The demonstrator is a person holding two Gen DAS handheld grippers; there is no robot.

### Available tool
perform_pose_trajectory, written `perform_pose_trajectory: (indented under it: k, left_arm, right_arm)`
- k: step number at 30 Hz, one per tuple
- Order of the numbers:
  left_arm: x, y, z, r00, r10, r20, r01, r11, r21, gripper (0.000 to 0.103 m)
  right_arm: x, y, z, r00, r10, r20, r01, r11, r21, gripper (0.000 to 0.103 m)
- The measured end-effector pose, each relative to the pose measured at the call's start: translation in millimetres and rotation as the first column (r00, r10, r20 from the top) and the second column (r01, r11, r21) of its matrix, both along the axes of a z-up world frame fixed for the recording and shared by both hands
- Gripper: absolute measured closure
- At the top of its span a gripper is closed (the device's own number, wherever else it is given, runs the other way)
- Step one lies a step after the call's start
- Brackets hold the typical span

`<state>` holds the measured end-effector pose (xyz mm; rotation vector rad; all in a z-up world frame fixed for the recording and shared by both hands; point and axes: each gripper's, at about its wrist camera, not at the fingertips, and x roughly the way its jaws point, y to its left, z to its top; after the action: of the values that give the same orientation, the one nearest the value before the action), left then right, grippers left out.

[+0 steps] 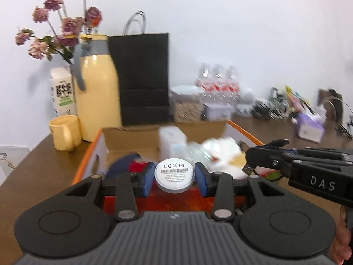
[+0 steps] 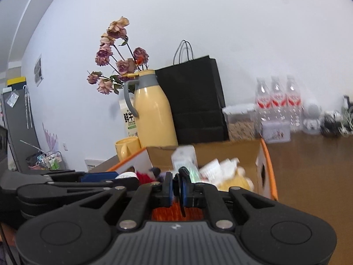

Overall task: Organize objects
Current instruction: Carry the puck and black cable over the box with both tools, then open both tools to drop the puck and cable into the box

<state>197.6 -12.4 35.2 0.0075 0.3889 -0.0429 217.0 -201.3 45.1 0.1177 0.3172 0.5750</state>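
My left gripper point(image 1: 174, 177) is shut on a round white puck-shaped device point(image 1: 174, 174) with a printed label, held above an open cardboard box point(image 1: 132, 135) with orange edges. The box holds a white carton point(image 1: 172, 141), crumpled white packaging point(image 1: 220, 152) and red and blue items. My right gripper point(image 2: 177, 190) is shut on a black cable with a USB plug point(image 2: 184, 173); it also shows in the left wrist view point(image 1: 253, 164) at the right, its tip over the box. The box also shows in the right wrist view point(image 2: 262, 167).
On the brown table behind the box stand a yellow thermos jug point(image 1: 97, 88), a yellow mug point(image 1: 65, 131), a milk carton point(image 1: 62, 92), dried roses point(image 1: 59, 28), a black paper bag point(image 1: 143, 79), water bottles point(image 1: 218, 81), a food container point(image 1: 187, 106) and cluttered cables point(image 1: 278, 106).
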Motion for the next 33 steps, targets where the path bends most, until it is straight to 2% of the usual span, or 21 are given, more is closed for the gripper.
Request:
perform_pose_trajectory:
  k: [7,12,17,21,23,25,26,27,28,29,31,33]
  left_arm:
    - [45,23,8,0.996,0.081,0.037,-0.08,0.996,-0.037,0.063]
    - [81,26,-3,0.991,0.129,0.03,-0.128,0.991,-0.042,0.063]
    - [89,26,-17,0.993,0.117,-0.006,-0.117,0.993,-0.004,0.063]
    - [82,23,-19,0.993,0.119,0.009,-0.119,0.993,0.013,0.062]
    - [78,22,-19,0.992,0.129,0.014,-0.13,0.991,0.021,0.059]
    - [74,22,-18,0.99,0.136,0.029,-0.137,0.99,0.027,0.039]
    - [73,22,-18,0.989,0.139,0.038,-0.14,0.99,0.025,0.031]
    - [71,23,-17,0.988,0.148,0.05,-0.15,0.988,0.024,0.015]
    - [68,24,-16,0.985,0.163,0.065,-0.165,0.986,0.024,0.003]
    - [66,24,-15,0.981,0.174,0.083,-0.176,0.984,0.024,0.0]
    - [62,24,-13,0.98,0.171,0.101,-0.174,0.985,0.021,0.0]
    - [61,24,-12,0.981,0.169,0.099,-0.172,0.985,0.018,0.0]
  right_arm:
    - [52,30,15,0.999,-0.043,0.03,0.044,0.998,-0.036,0.096]
    - [87,36,6,0.996,-0.09,0.01,0.091,0.995,-0.03,0.096]
    - [100,30,-8,0.994,-0.103,-0.042,0.101,0.994,-0.043,0.095]
    - [99,30,-13,0.991,-0.12,-0.053,0.116,0.991,-0.073,0.095]
    - [97,30,-14,0.99,-0.131,-0.055,0.126,0.989,-0.081,0.093]
    - [94,28,-14,0.988,-0.149,-0.047,0.144,0.986,-0.089,0.09]
    - [93,28,-14,0.987,-0.155,-0.042,0.151,0.984,-0.097,0.086]
    - [91,28,-14,0.987,-0.157,-0.037,0.153,0.983,-0.101,0.073]
    - [90,27,-14,0.986,-0.164,-0.031,0.16,0.982,-0.103,0.054]
    - [88,27,-13,0.985,-0.173,-0.023,0.17,0.98,-0.107,0.045]
    - [85,26,-12,0.983,-0.186,-0.001,0.185,0.976,-0.115,0.02]
    - [82,25,-10,0.98,-0.196,0.017,0.197,0.974,-0.113,0.007]
